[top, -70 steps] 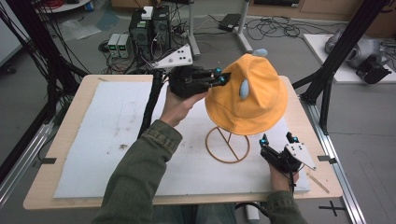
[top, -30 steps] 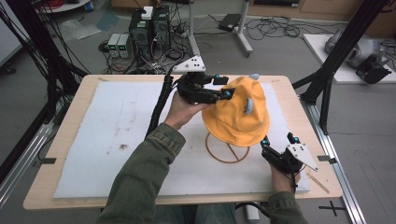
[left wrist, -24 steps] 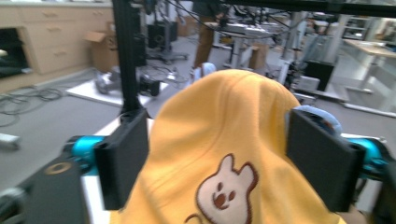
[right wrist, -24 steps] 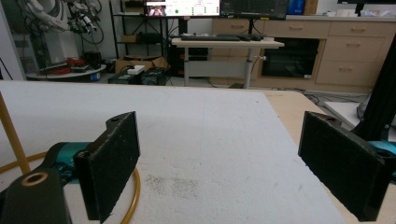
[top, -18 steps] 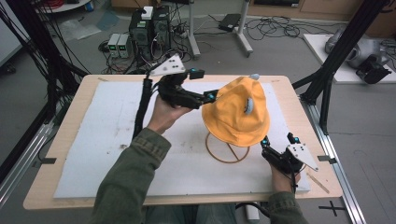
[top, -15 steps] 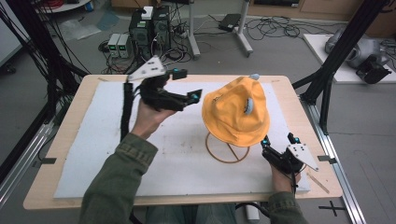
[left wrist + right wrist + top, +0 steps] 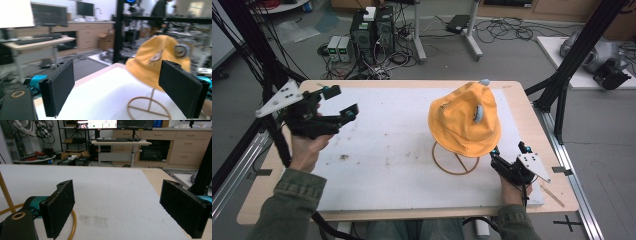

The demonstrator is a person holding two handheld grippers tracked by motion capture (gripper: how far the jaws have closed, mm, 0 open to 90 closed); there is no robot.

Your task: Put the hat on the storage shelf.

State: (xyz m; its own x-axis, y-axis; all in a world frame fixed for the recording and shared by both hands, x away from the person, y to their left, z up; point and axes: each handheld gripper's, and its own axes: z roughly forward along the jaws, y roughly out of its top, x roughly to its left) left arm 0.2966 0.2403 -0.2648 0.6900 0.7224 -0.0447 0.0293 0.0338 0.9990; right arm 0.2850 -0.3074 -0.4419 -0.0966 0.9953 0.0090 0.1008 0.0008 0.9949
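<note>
Yellow hat perched on wire stand at table's right half, left gripper well apart with jaws spread and empty, right gripper likewise released beside stand base; risk judged: nudged ring toppling top-heavy hat.
</note>
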